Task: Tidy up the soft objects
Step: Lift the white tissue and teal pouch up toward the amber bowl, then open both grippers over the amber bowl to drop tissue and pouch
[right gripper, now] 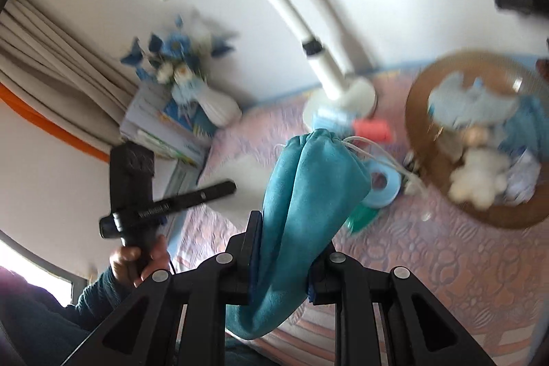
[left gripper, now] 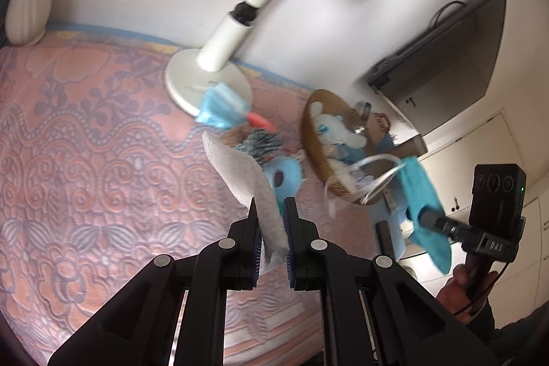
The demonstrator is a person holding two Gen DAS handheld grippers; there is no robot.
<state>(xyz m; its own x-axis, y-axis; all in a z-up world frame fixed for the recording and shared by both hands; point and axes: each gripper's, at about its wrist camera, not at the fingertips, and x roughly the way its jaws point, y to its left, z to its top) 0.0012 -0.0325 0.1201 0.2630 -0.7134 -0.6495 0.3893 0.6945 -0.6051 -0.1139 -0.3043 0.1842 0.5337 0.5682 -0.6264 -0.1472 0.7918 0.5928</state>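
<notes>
Jaws pinch: left gripper (left gripper: 271, 208) white cloth (left gripper: 240, 170), right gripper (right gripper: 291, 228) teal pouch (right gripper: 308, 180); carry both, grips firm, to what looks like the basket (right gripper: 429, 180) at two o'clock.

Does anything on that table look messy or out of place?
Yes. Beside the basket a small heap is loose on the tablecloth: a blue plush, a face mask on the lamp base, an orange item. Much is blurred.

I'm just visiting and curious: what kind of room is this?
Probably a home room: a pink patterned cloth covers the surface, with a white ribbed vase of blue flowers, a white desk lamp and a wicker basket of plush toys.
</notes>
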